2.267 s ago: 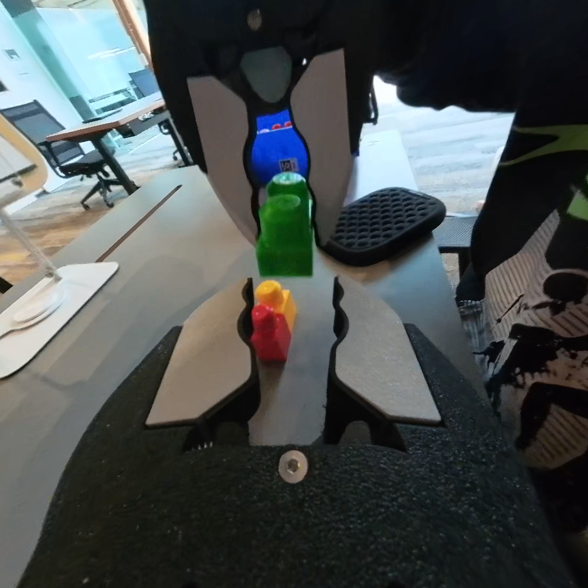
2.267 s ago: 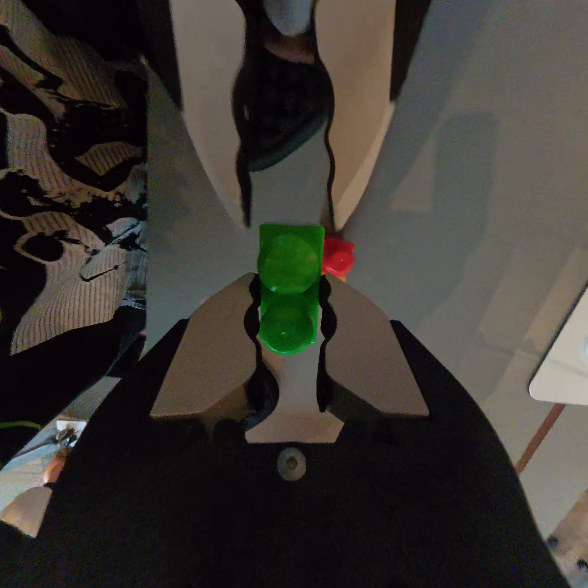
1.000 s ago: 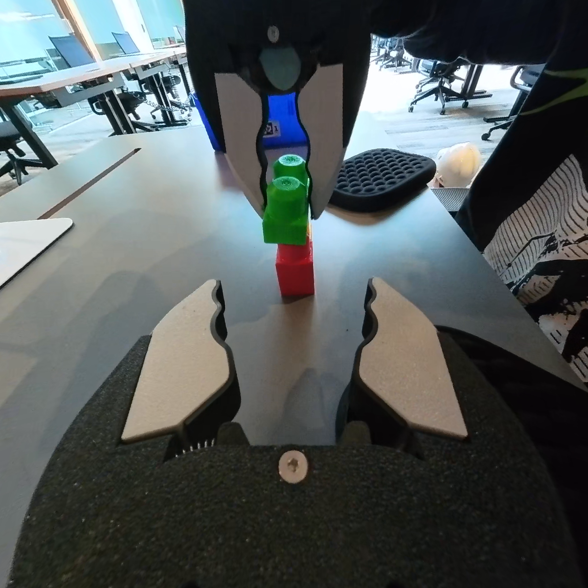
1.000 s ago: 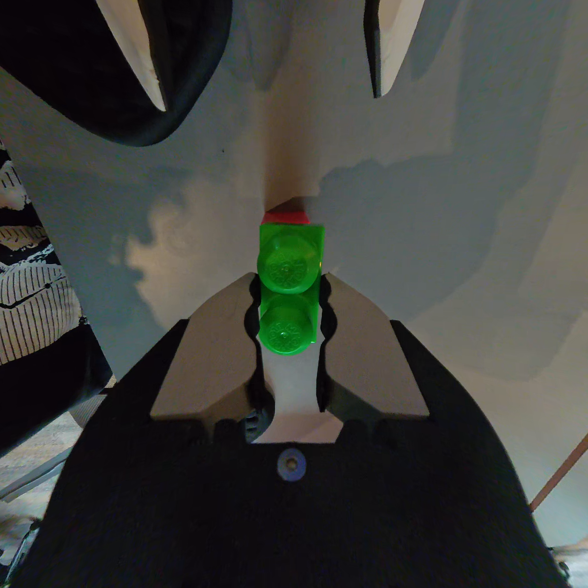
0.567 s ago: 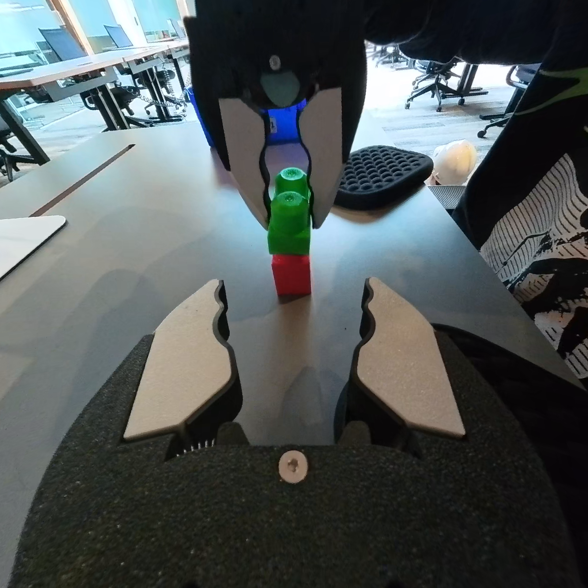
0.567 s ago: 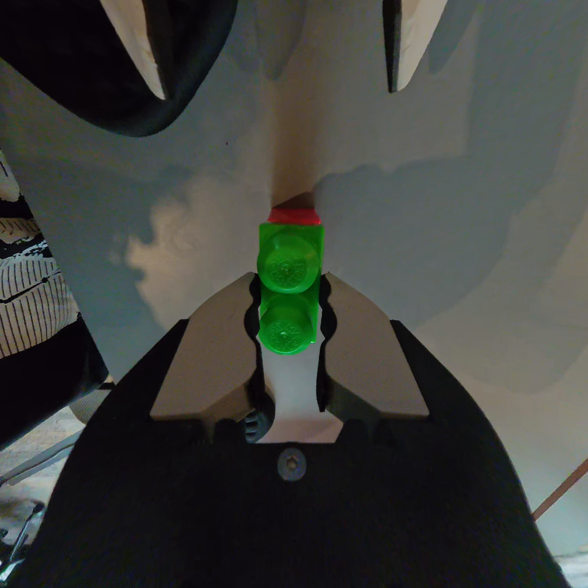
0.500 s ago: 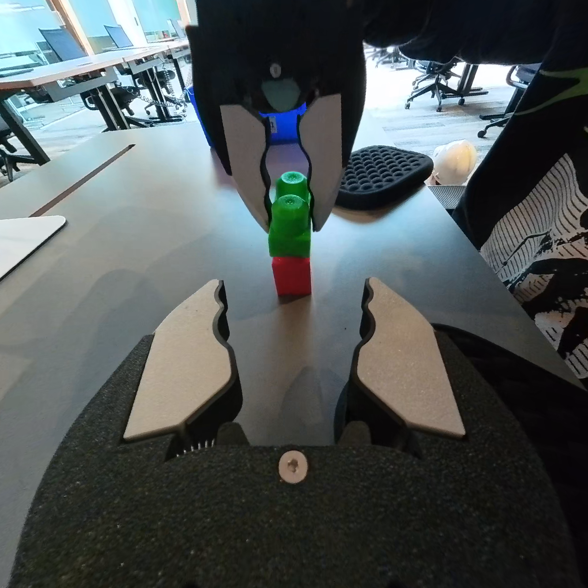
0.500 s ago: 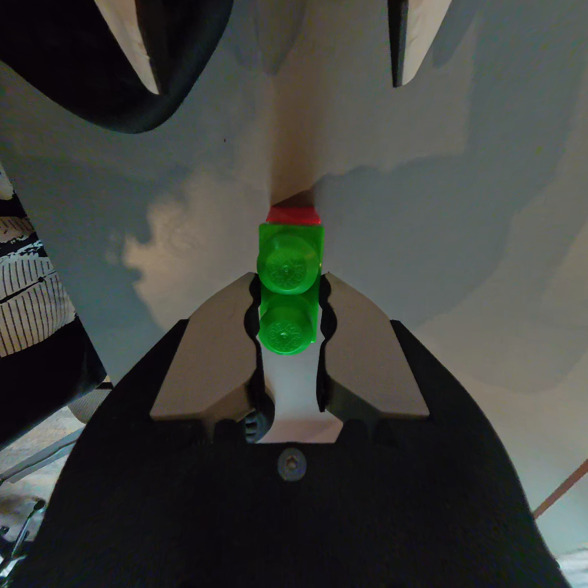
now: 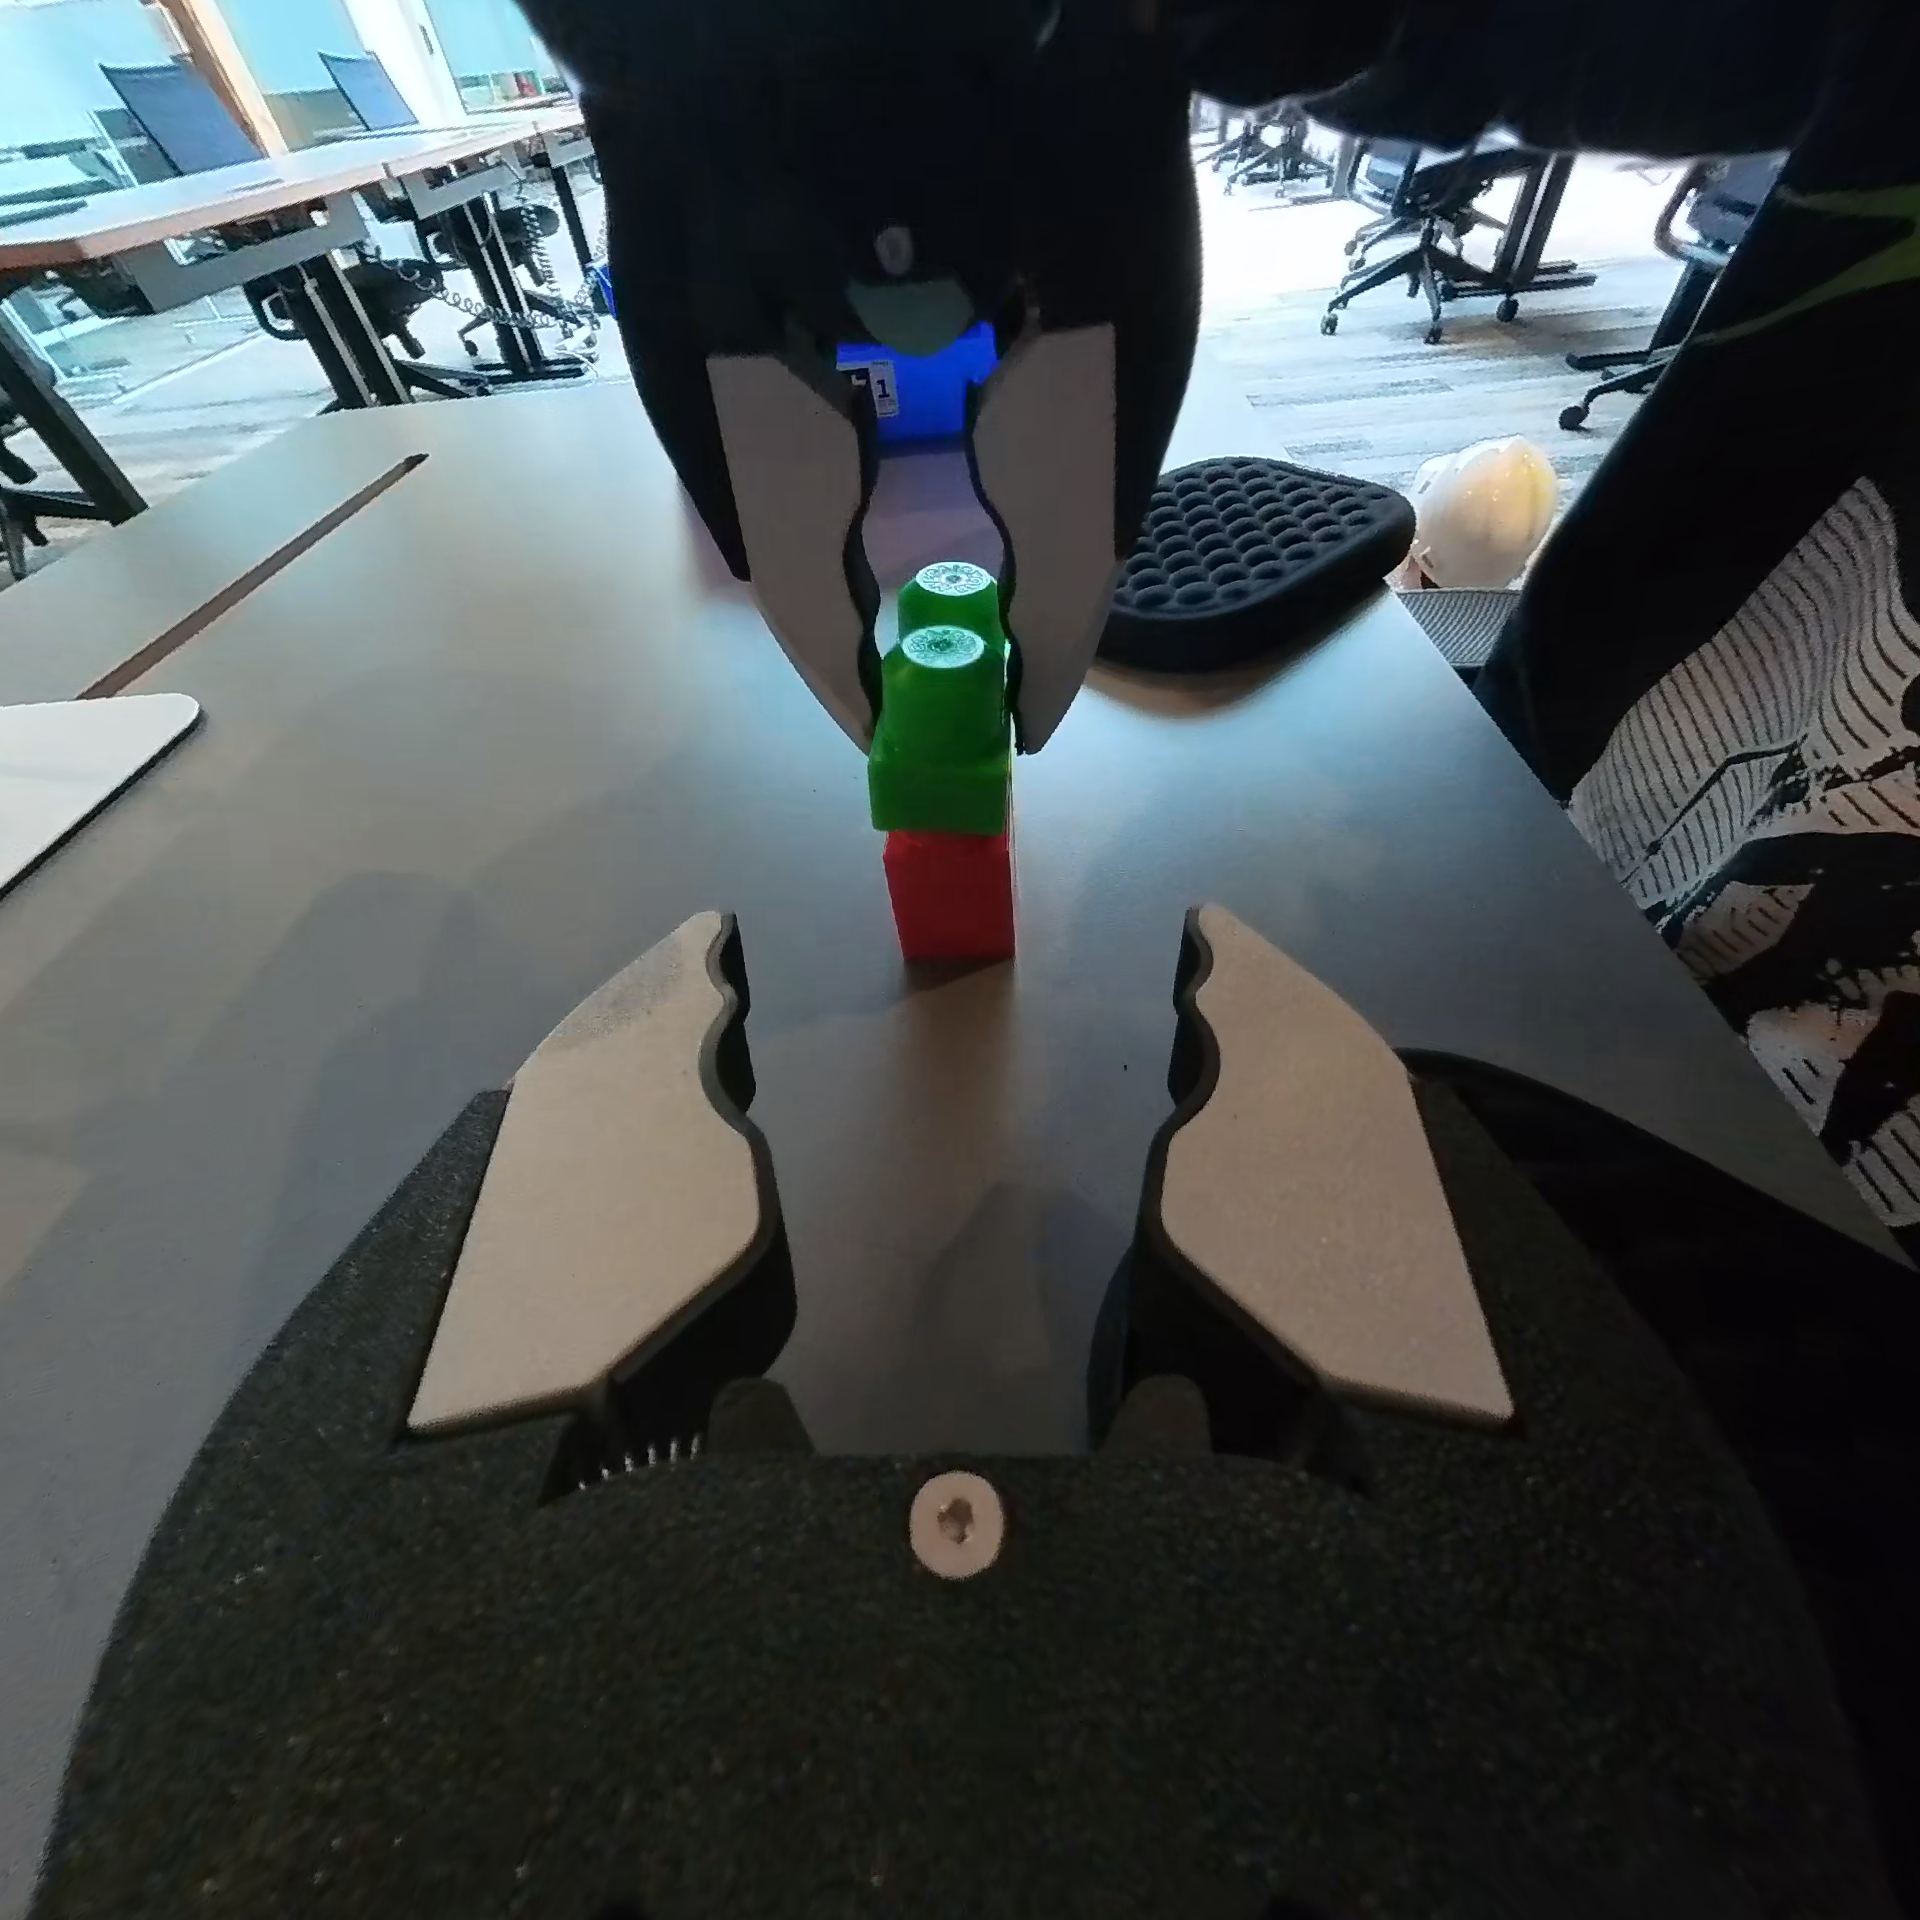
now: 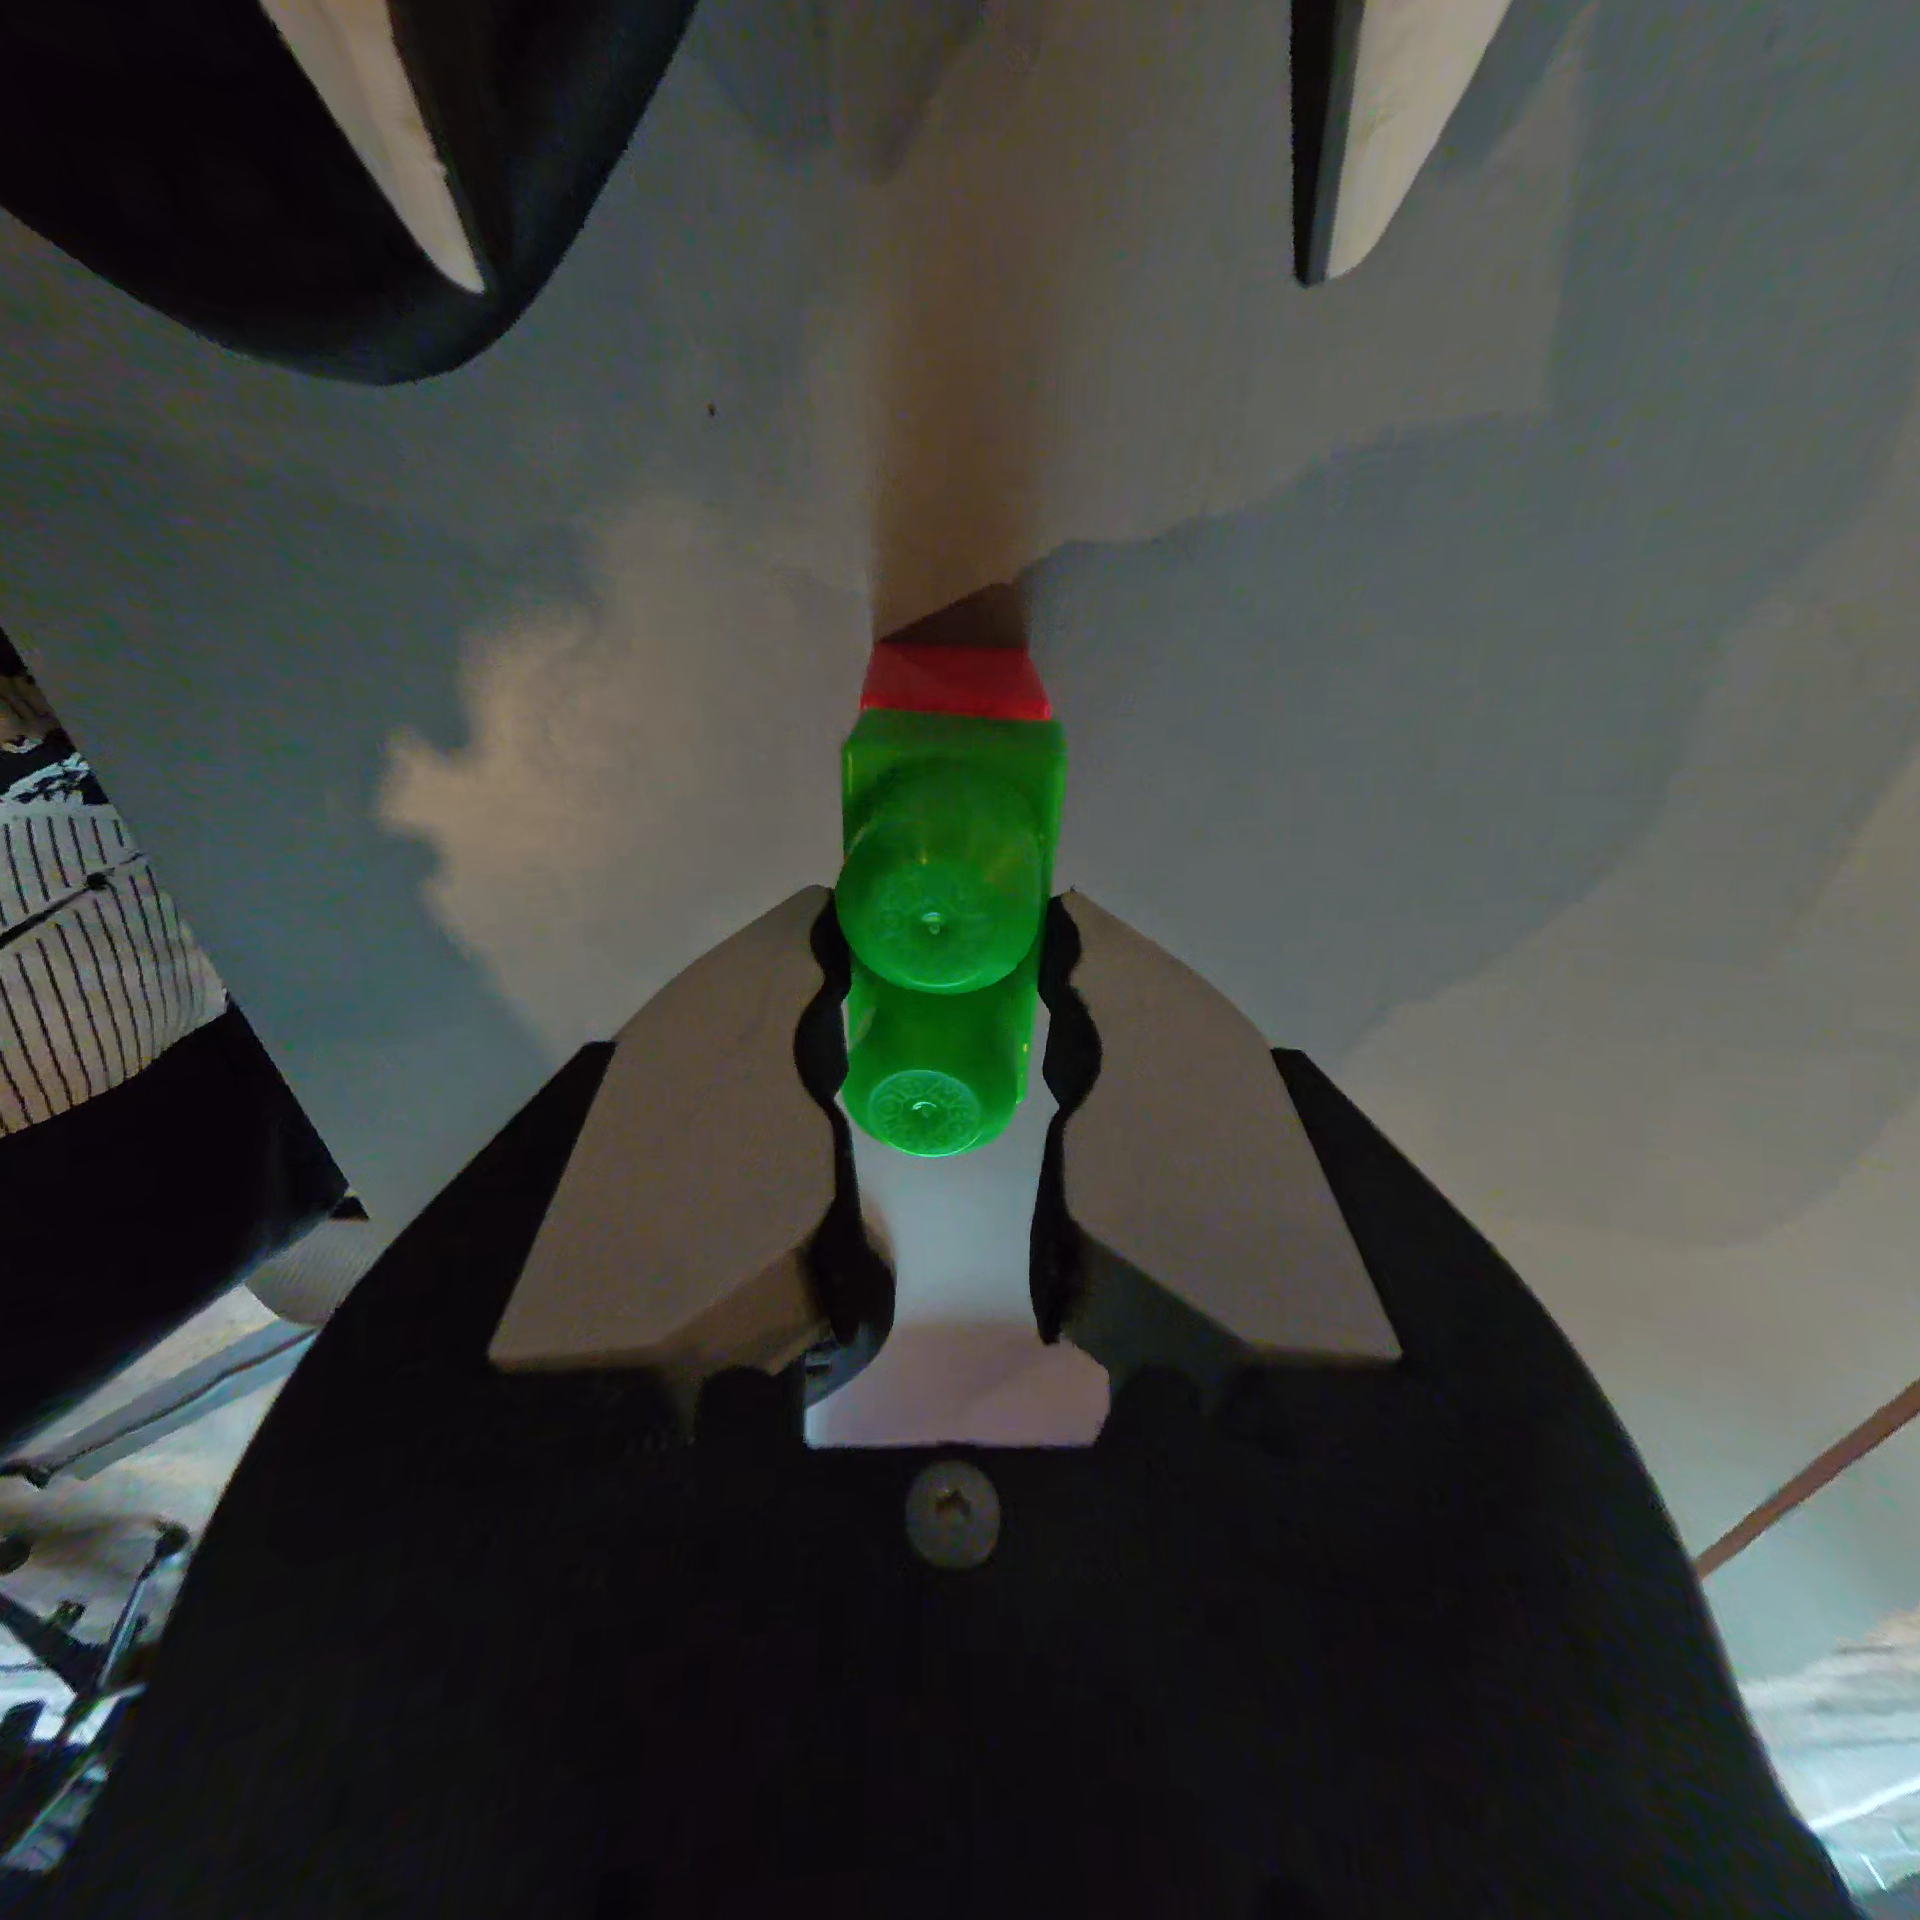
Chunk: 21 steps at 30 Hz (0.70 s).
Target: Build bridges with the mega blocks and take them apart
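A green two-stud block (image 9: 940, 748) sits on top of a red block (image 9: 951, 894) on the dark grey table (image 9: 436, 831). My right gripper (image 9: 940, 717) comes down from above and is shut on the green block's upper part. In the right wrist view the green block (image 10: 940, 935) lies between my right gripper's (image 10: 940, 904) fingers, with the red block (image 10: 951, 681) showing just beyond it. My left gripper (image 9: 956, 925) is open and empty, just short of the red block; it also shows in the right wrist view (image 10: 888, 278). Anything behind the stack is hidden.
A black honeycomb pad (image 9: 1247, 540) and a blue box (image 9: 914, 384) lie behind the stack. A white board (image 9: 73, 769) is at the far left. A person's patterned shirt (image 9: 1766, 779) is beyond the table's right edge. Office desks and chairs stand beyond.
My left gripper has opened, let go of the red and yellow blocks and drawn back. My right gripper has brought the green block down onto the red block; it now sits deeper between the fingers.
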### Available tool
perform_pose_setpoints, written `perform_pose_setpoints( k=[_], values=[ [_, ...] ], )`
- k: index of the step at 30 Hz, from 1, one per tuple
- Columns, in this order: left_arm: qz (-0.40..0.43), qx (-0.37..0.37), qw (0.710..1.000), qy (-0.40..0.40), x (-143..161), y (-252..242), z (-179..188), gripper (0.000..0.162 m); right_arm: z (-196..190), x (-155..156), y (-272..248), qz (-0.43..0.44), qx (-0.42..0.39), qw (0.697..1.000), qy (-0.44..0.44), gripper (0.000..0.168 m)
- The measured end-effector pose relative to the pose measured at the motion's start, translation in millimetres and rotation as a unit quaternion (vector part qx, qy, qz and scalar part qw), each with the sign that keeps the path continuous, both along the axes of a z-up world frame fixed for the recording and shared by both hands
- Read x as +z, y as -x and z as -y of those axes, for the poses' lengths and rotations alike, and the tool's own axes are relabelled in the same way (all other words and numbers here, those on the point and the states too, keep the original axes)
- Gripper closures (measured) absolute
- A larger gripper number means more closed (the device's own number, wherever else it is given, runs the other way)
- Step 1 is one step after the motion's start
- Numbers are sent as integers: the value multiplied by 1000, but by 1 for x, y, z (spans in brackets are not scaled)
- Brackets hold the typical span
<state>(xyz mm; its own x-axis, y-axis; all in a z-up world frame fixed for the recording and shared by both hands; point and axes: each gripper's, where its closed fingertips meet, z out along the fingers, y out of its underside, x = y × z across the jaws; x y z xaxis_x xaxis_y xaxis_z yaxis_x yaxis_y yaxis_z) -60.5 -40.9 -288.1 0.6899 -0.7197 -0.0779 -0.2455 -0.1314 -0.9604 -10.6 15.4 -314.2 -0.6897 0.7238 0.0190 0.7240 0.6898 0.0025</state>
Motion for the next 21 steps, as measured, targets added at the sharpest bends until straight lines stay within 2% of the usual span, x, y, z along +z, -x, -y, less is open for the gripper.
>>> perform_pose_setpoints(
  k=[21],
  values=[
    [-4,-3,1000,2,-2,-1,0,84,-3,-8,-3,106,15,991,-82,134]
  ],
)
